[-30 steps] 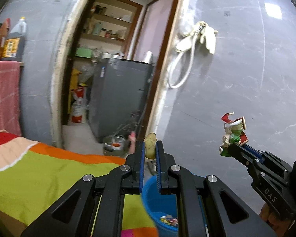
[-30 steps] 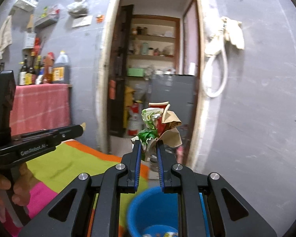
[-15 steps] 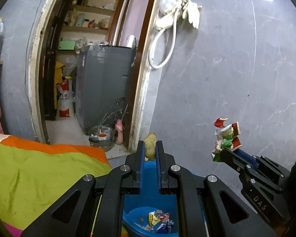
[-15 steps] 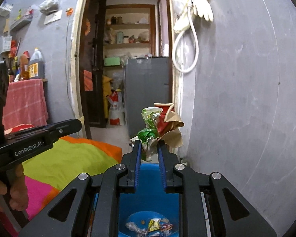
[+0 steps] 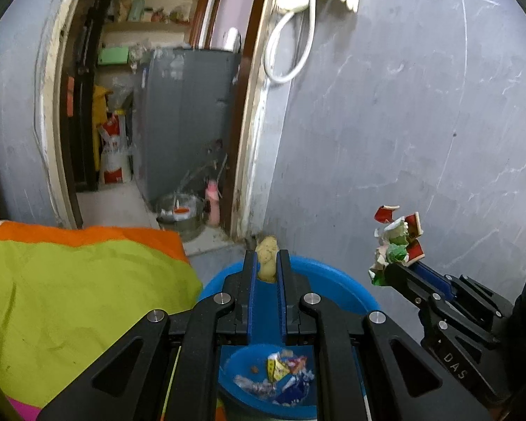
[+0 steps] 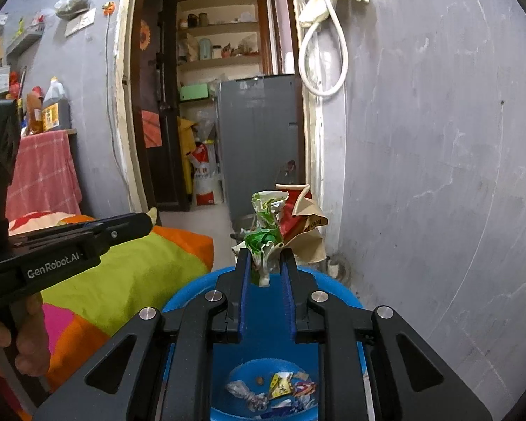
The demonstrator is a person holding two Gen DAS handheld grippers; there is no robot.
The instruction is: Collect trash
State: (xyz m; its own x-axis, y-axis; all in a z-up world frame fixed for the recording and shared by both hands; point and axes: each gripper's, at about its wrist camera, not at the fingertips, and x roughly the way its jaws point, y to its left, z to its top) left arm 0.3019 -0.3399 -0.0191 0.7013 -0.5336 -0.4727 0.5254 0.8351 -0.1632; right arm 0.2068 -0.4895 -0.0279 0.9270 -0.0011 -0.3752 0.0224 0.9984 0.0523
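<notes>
Much of the blue bin (image 5: 336,293) was hidden behind the black frames of both tools; only part of its rim and a patch of its floor showed, where several crumpled wrappers (image 6: 280,387) lay too tangled to count. A tiny brown speck beside them could not be made out. The bed cover (image 5: 70,291) in green, orange and pink was cut off at the left edge, and of the person only one hand (image 6: 14,336) appeared, gripping a handle.

Two tools were in sight. The left hand-held gripper (image 5: 267,266) was clenched on one small yellowish scrap (image 5: 267,254), held above the bin's far rim. The right hand-held gripper (image 6: 267,270) grasped one crumpled wad of green, red and tan paper (image 6: 284,224), also above the bin; most of the wad stuck out past the tips, and only its lower end sat between the pads. Its jaws stood slightly wider than the left ones.
</notes>
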